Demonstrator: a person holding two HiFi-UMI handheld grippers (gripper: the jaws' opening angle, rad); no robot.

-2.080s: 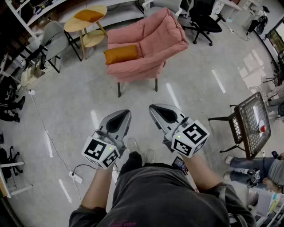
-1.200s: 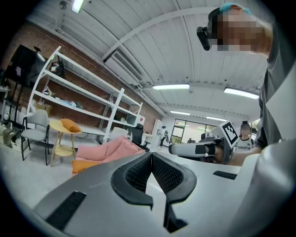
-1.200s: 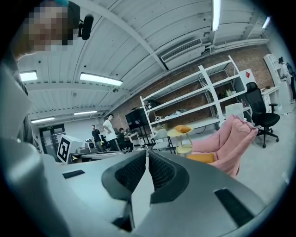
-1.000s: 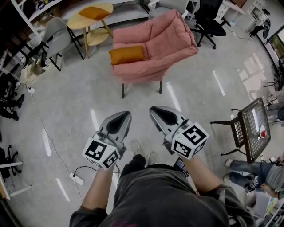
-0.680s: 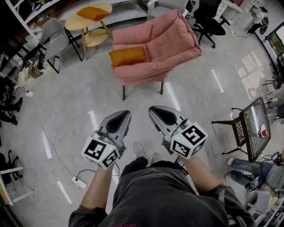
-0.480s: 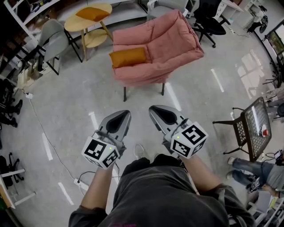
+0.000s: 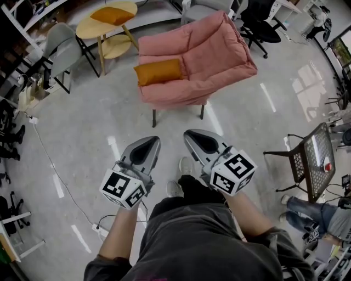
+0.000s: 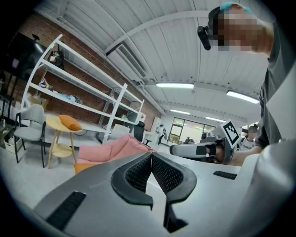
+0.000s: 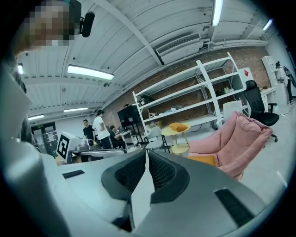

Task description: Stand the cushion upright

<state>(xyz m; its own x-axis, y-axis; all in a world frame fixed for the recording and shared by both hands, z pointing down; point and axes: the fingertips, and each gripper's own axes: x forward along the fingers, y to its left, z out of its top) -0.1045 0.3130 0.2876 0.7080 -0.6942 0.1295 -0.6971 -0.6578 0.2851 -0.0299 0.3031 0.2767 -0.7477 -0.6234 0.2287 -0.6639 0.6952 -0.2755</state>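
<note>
An orange cushion (image 7: 159, 71) lies flat on the seat of a pink armchair (image 7: 211, 52), toward its left side. It also shows low in the left gripper view as the cushion (image 8: 85, 166) and in the right gripper view as the cushion (image 9: 201, 159). My left gripper (image 7: 153, 140) and right gripper (image 7: 189, 134) hang side by side over the floor, well short of the armchair. Both are shut with nothing between their jaws, as the left gripper (image 8: 151, 155) and right gripper (image 9: 146, 152) show in their own views.
A round wooden table (image 7: 96, 27) with a second orange cushion (image 7: 109, 15) stands left of the armchair, beside a grey chair (image 7: 63, 49). A black office chair (image 7: 255, 24) is behind. A mesh side table (image 7: 312, 159) stands right. A cable and power strip (image 7: 101, 230) lie left.
The armchair and cushion have drawn closer and shifted slightly right in the head view as the person walks forward. Both grippers keep the same pose, still shut.
</note>
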